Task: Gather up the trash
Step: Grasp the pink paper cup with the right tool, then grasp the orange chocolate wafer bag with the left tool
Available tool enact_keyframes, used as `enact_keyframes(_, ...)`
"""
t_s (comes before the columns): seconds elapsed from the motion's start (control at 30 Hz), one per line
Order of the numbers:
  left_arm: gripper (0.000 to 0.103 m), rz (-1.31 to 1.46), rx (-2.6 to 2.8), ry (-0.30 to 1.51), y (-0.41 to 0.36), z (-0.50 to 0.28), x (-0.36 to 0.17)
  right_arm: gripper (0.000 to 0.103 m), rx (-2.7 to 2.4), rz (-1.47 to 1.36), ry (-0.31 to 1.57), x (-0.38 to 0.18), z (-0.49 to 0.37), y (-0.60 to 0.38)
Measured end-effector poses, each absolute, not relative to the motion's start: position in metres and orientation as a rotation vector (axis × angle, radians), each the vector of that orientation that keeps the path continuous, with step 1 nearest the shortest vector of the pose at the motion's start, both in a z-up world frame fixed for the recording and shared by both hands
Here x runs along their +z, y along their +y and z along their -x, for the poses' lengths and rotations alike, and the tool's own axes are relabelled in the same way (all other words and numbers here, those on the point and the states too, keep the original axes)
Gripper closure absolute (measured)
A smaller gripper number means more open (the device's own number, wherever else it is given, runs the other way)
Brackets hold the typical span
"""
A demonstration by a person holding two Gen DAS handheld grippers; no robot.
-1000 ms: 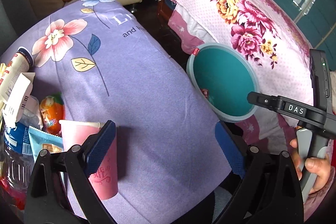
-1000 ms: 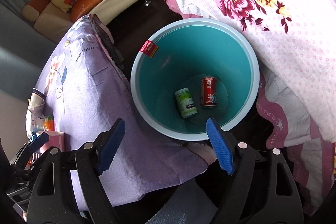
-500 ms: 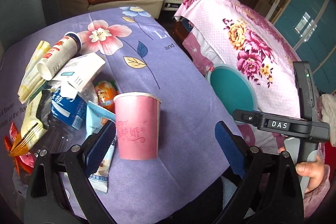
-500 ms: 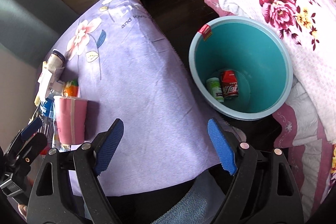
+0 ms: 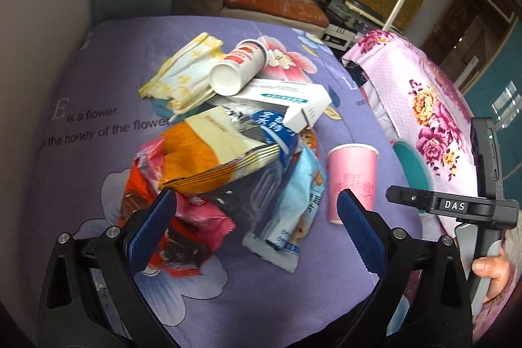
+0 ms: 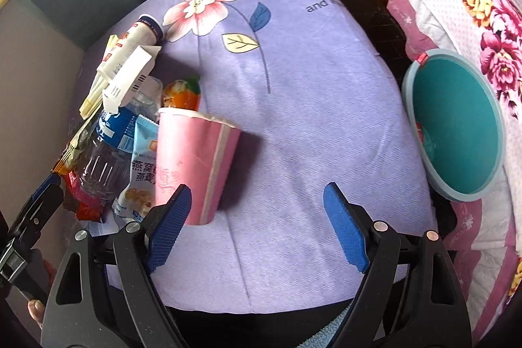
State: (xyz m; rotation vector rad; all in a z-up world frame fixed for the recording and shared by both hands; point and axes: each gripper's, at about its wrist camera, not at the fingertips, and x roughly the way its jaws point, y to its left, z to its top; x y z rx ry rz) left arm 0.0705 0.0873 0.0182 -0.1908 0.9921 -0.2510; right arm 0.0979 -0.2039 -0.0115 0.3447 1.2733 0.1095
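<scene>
A big table with a purple flower cloth (image 6: 293, 126) fills most of both views. Beside its right edge, down on the floor, stands a round teal bin (image 6: 456, 126). Something red shows low inside the bin, but it is too hidden to tell what it is. Behind the bin lies a pink cover with big dark flowers (image 5: 434, 106).

On the left part of the table sits a heap of trash. In the heap, an orange and cream snack bag (image 5: 212, 152) lies on top of a red wrapper (image 5: 182, 230). A clear plastic bottle with a blue label (image 6: 107, 149) is under them. A long white box (image 5: 287, 100) lies at the far side of the heap, and a white tube with a red label (image 5: 238, 67) rests on it. A pale yellow pack (image 5: 182, 74) lies just beside the tube. A light blue packet (image 5: 293, 207) lies at the near side of the heap.

A pink paper cup (image 6: 192, 165) stands upright just to the right of the heap, touching the blue packet.

The left gripper (image 5: 257, 227) hangs over the near side of the heap with its jaws spread wide and nothing in them. The right gripper (image 6: 257, 220) is near the table's front edge, jaws spread wide too, and its left finger (image 6: 169, 227) is in front of the cup's bottom.
</scene>
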Motion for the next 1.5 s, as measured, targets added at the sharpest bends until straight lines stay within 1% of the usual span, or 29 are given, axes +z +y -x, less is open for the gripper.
enact_keyframes(0.23, 0.004, 0.222, -0.177, 1.01, 0.129, -0.064, 0.005, 0.024, 0.157, -0.346, 1.3, -0.022, -0.114, -0.172)
enact_keyframes(0.43, 0.004, 0.202, -0.134, 1.079, 0.139, -0.064, -0.026, 0.024, 0.171, -0.351, 1.3, -0.029, -0.119, -0.162)
enact_keyframes(0.57, 0.004, 0.236, -0.129, 1.126, 0.144, -0.068, -0.046, 0.024, 0.176, -0.34, 1.298, -0.031, -0.124, -0.158)
enact_keyframes(0.7, 0.005, 0.29, -0.155, 1.119, 0.149, -0.066, -0.053, 0.025, 0.181, -0.33, 1.287, -0.031, -0.126, -0.155)
enact_keyframes(0.73, 0.013, 0.294, -0.166, 1.111, 0.15, -0.064, -0.052, 0.027, 0.185, -0.327, 1.282, -0.03, -0.127, -0.154)
enact_keyframes(0.77, 0.019, 0.294, -0.178, 1.11, 0.15, -0.062, -0.051, 0.036, 0.194, -0.325, 1.276, -0.03, -0.127, -0.153)
enact_keyframes(0.8, 0.031, 0.297, -0.189, 1.11, 0.149, -0.061, -0.051, 0.04, 0.216, -0.335, 1.271, -0.031, -0.128, -0.152)
enact_keyframes(0.83, 0.044, 0.301, -0.191, 1.109, 0.15, -0.059, -0.05, 0.04, 0.225, -0.338, 1.269, -0.031, -0.128, -0.152)
enact_keyframes(0.87, 0.049, 0.303, -0.188, 1.109, 0.151, -0.058, -0.049, 0.041, 0.226, -0.328, 1.259, -0.031, -0.127, -0.151)
enact_keyframes(0.93, 0.053, 0.31, -0.168, 1.101, 0.154, -0.055, -0.047, 0.042, 0.231, -0.303, 1.242, -0.028, -0.125, -0.148)
enact_keyframes(1.03, 0.055, 0.312, -0.14, 1.074, 0.158, -0.048, -0.038, 0.043, 0.228, -0.284, 1.227, -0.025, -0.119, -0.147)
enact_keyframes(1.3, 0.055, 0.298, -0.138, 0.969, 0.154, -0.033, 0.008, 0.043, 0.242, -0.326, 1.188, -0.014, -0.1, -0.166)
enact_keyframes(1.5, 0.055, 0.23, -0.258, 0.945, 0.109, -0.032, 0.033, 0.043, 0.221, -0.377, 1.152, -0.006, -0.088, -0.19)
